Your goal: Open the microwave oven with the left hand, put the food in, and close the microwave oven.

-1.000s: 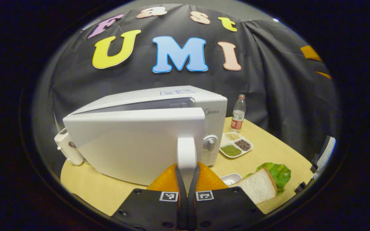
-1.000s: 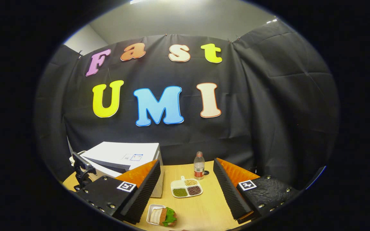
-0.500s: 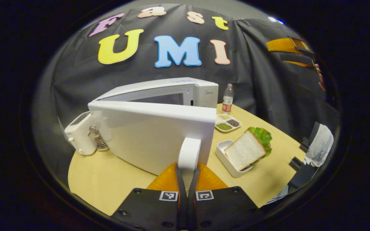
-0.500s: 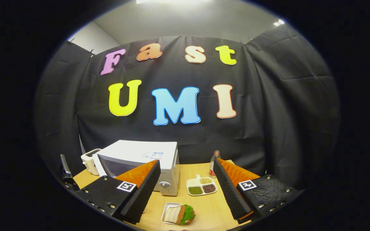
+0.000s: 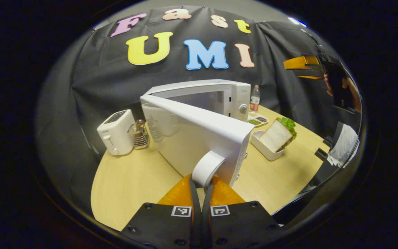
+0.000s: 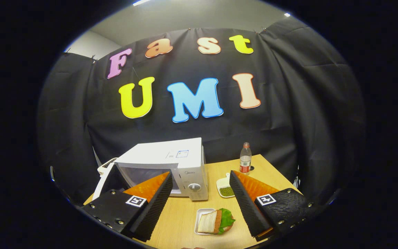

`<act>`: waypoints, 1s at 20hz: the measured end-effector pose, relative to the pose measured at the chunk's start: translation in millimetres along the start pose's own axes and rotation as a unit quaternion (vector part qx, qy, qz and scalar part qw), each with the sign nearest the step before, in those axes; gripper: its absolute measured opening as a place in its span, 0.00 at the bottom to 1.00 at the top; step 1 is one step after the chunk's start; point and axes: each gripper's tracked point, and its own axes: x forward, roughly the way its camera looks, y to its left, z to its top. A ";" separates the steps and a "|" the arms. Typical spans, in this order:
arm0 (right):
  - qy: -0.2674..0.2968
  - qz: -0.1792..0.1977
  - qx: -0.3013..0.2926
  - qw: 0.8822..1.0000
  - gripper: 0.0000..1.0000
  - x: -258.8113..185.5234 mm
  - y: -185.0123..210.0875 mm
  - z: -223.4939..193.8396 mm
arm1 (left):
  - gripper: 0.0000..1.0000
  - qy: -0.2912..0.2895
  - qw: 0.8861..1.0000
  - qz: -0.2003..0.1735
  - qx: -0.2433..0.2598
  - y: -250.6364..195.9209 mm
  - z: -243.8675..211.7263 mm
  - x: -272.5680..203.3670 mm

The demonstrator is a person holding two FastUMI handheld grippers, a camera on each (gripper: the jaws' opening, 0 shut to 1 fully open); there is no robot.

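The white microwave (image 5: pixel 219 95) stands on the wooden table with its door (image 5: pixel 199 138) swung wide open. My left gripper (image 5: pixel 202 182) is shut on the door's white handle (image 5: pixel 207 167). The food is a sandwich (image 5: pixel 275 135) of bread and lettuce in a white dish, to the right of the door. Seen from the right gripper view, the sandwich (image 6: pixel 216 221) lies in front of the microwave (image 6: pixel 181 160), low between the fingers. My right gripper (image 6: pixel 200 176) hangs open well above the table, holding nothing. It also shows high up at the right, as the right gripper (image 5: pixel 302 64).
A white toaster (image 5: pixel 116 131) and a small wire rack (image 5: pixel 138 135) stand left of the door. A plastic bottle (image 6: pixel 245 159) and a divided dish of beans (image 6: pixel 226 188) sit right of the microwave. A hand (image 5: pixel 342 86) holds the right gripper.
My left gripper has pulled the handle, and the door has swung from slightly ajar to wide open. The right gripper has stayed open and shifted, bringing the sandwich between its fingers.
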 end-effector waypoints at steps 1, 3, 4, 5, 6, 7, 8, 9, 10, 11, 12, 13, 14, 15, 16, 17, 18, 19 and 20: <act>0.010 0.002 0.008 1.000 1.00 2.3 -1.7 -7.8 | 0.06 0.000 1.000 0.003 -0.006 10.3 -2.9 -4.8; 0.040 0.005 0.012 0.999 1.00 9.9 -5.8 -27.6 | 0.06 -0.001 1.000 0.011 -0.010 29.9 -9.3 -12.5; 0.058 0.004 0.014 0.998 1.00 13.5 -10.3 -39.2 | 0.06 -0.003 1.000 0.017 -0.011 39.4 -13.9 -15.8; 0.076 0.000 0.015 0.997 1.00 17.4 -16.2 -51.1 | 0.06 -0.004 1.000 0.022 -0.014 49.6 -16.0 -17.8; 0.095 -0.006 0.018 0.995 1.00 22.2 -23.7 -62.0 | 0.06 -0.005 0.999 0.027 -0.017 61.0 -18.0 -23.0; 0.115 -0.010 0.024 0.993 1.00 25.9 -30.5 -76.4 | 0.06 -0.007 0.999 0.031 -0.021 70.1 -21.1 -25.7; 0.136 -0.009 0.035 0.990 1.00 29.3 -34.6 -90.2 | 0.07 -0.009 0.999 0.033 -0.025 77.9 -23.7 -28.9; 0.156 -0.015 0.042 0.987 1.00 32.5 -42.0 -105.4 | 0.07 -0.012 0.999 0.035 -0.028 85.6 -25.3 -30.9; 0.176 -0.022 0.045 0.983 1.00 35.3 -50.5 -119.0 | 0.07 -0.014 0.999 0.039 -0.030 93.6 -28.3 -31.5; 0.194 -0.027 0.049 0.979 1.00 39.2 -56.5 -131.3 | 0.05 -0.015 0.998 0.042 -0.033 101.7 -29.2 -32.3; 0.215 -0.029 0.055 0.975 1.00 41.0 -61.4 -143.4 | 0.05 -0.016 0.998 0.046 -0.036 109.1 -31.7 -33.4; 0.233 -0.028 0.065 0.970 1.00 41.8 -64.4 -154.3 | 0.05 -0.017 0.998 0.049 -0.039 115.2 -32.0 -35.7; 0.244 -0.029 0.073 0.967 1.00 43.4 -68.2 -161.0 | 0.05 -0.018 0.998 0.052 -0.043 120.7 -33.5 -36.5; 0.255 -0.032 0.077 0.963 1.00 43.9 -72.5 -171.2 | 0.05 -0.021 0.997 0.052 -0.049 123.5 -34.5 -37.4; 0.267 -0.032 0.083 0.960 1.00 45.5 -74.9 -179.2 | 0.10 -0.023 0.997 0.050 -0.057 125.8 -34.7 -40.1; 0.280 -0.028 0.094 0.955 1.00 46.9 -74.1 -188.3 | 0.10 -0.024 0.996 0.047 -0.067 128.4 -38.3 -36.5; 0.291 -0.022 0.104 0.951 1.00 49.2 -73.4 -195.3 | 0.14 -0.025 0.996 0.047 -0.074 127.1 -39.1 -38.5; 0.300 -0.017 0.113 0.947 1.00 50.1 -74.5 -200.3 | 0.16 -0.025 0.995 0.054 -0.075 126.8 -40.5 -42.3; 0.308 -0.012 0.120 0.944 1.00 50.6 -75.5 -203.8 | 0.18 -0.023 0.995 0.061 -0.075 128.0 -44.1 -48.3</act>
